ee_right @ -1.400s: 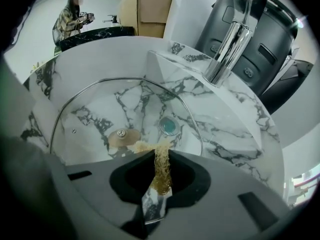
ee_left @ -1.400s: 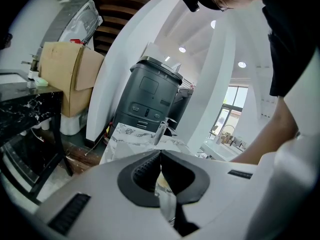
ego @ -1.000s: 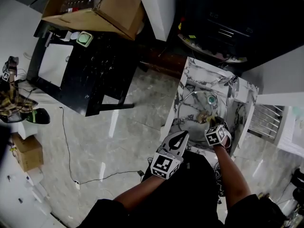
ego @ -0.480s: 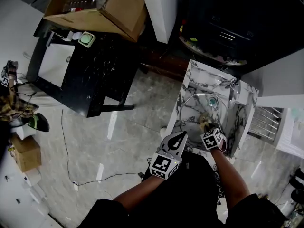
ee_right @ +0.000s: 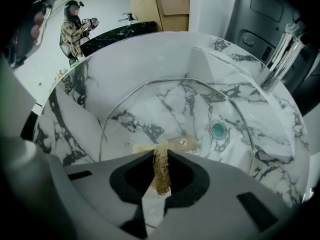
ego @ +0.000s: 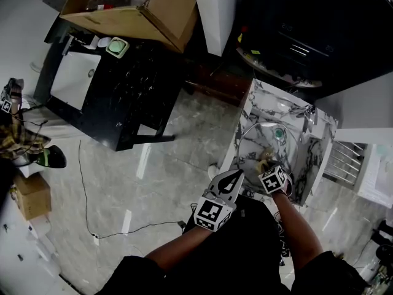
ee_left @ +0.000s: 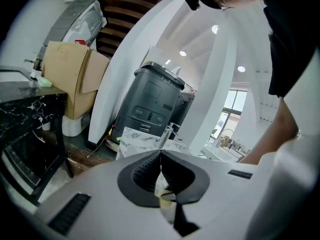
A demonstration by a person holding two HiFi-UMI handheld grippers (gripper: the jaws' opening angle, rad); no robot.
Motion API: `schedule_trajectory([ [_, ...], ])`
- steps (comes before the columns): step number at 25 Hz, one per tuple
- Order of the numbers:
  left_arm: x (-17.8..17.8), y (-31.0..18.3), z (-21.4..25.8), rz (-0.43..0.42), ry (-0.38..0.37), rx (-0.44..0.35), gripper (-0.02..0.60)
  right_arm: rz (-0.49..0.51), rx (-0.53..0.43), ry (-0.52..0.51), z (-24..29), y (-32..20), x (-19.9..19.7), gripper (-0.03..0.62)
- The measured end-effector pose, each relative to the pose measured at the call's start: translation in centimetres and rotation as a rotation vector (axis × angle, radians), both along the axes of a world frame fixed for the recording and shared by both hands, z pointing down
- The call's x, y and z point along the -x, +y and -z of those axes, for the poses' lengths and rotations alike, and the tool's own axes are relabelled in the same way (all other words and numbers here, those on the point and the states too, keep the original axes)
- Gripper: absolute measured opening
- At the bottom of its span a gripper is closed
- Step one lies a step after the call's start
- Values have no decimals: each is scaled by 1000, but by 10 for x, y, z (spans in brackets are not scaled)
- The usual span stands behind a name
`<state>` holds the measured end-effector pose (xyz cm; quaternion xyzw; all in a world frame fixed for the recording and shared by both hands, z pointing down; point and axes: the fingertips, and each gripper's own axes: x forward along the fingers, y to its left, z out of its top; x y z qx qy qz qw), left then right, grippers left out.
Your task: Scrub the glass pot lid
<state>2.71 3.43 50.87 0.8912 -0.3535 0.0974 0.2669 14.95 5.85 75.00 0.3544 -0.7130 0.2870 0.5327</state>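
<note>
Head view: forearm extended, right hand-held gripper (ego: 267,165) pinches a scrubber (ee_right: 161,168) on the glass lid (ee_right: 165,106); left hand-held gripper (ego: 235,176) pressed together.

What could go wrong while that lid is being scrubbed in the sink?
1. Only the right gripper works on the glass lid. The left gripper is shut on nothing and off the lid, so the lid may slide around in the sink.
2. The right jaws pinch only a thin edge of the fibrous scrubber, which could slip out under hard rubbing.
</note>
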Motion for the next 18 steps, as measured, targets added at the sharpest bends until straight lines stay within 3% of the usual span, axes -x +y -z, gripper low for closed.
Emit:
schedule_trajectory([
  [12, 22, -5, 5, -16, 10, -23, 16, 7, 28, -4, 5, 0, 24, 63],
  [18, 36, -3, 7, -29, 16, -36, 17, -9, -42, -26, 24, -9, 32, 63],
])
